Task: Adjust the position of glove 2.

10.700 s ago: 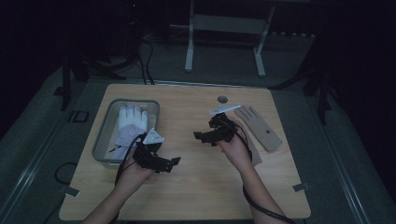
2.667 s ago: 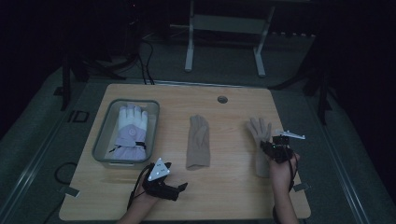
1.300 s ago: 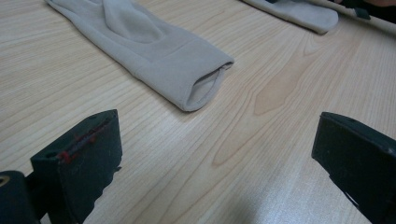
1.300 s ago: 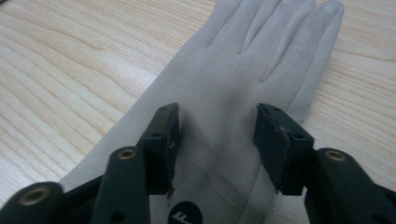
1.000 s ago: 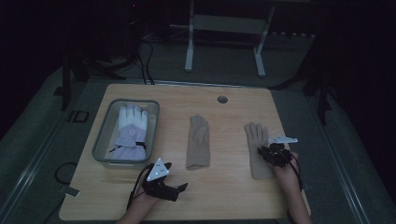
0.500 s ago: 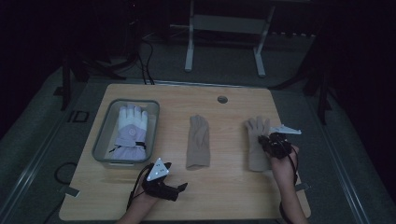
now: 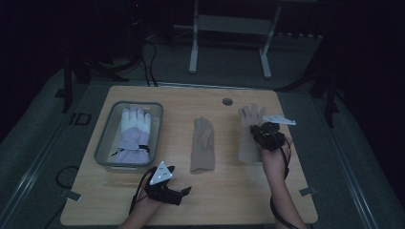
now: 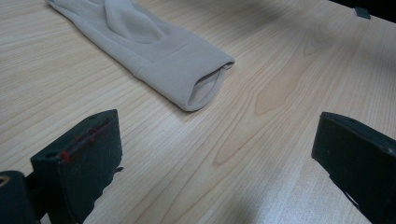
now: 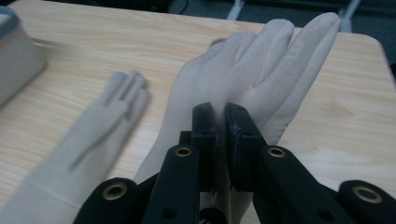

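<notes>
- Gloves are the job here: two beige ones lie flat on the table point(image 7: 143, 210), and a white-and-lilac pair sits in the grey tray point(image 7: 106, 143) at far left.
- Right gripper point(image 7: 263, 134) has its jaws pinched together on the right beige glove point(image 7: 249, 136) near the right edge, apparently gripping a fold of the fabric at the palm; that glove's fingers point to the far side.
- Left gripper point(image 7: 185, 192) rests at the near edge, jaws wide apart and empty, looking at the cuff of the middle beige glove point(image 7: 203, 144).
- Progress, as I judge it: the beige pair is laid out but not yet brought together or stowed; the middle glove lies untouched.
</notes>
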Demonstrator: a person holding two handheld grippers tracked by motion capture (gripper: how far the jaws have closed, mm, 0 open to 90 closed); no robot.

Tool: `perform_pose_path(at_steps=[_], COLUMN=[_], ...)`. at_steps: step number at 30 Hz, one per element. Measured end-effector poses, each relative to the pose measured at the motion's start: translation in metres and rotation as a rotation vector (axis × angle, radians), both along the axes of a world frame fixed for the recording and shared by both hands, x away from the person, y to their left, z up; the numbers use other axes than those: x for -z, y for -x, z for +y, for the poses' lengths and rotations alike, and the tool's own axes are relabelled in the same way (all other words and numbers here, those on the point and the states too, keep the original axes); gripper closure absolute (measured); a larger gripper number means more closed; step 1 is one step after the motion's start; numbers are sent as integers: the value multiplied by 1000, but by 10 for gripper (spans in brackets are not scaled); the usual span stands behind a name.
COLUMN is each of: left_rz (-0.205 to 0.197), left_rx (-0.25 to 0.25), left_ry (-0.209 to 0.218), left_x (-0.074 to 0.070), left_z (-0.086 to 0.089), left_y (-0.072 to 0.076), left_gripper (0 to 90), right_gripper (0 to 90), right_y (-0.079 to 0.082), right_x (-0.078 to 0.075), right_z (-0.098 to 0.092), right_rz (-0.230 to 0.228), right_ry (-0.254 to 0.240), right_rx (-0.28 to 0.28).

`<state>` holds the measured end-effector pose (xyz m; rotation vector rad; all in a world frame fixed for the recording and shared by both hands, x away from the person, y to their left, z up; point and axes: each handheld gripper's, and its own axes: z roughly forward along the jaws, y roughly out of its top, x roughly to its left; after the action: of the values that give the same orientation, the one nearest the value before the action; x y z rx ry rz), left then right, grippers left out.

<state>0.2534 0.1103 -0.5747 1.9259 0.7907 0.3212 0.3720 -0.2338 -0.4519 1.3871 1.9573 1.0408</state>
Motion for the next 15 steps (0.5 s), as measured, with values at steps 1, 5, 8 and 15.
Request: perform_pose_path(at_steps=[1,5,8,15], left_rz=[0,-5,-7,-8], left_rx=[-1,2,2,3], left_ry=[3,4,5,5], left_x=[0,0,-1,-1], left_z=[0,0,1,2], left_y=[0,0,1,1], left_gripper=[20,20,20,20], right_gripper=[829,829,829,829], right_y=[-1,-3,-4,-6], right_x=[-1,-4,-5,-4], right_z=[5,23,37,66], right_rz=[-1,-6,-6,-16], right_ry=[-3,-14,-26,-20], right_rx=[-8,-29,-44,-83])
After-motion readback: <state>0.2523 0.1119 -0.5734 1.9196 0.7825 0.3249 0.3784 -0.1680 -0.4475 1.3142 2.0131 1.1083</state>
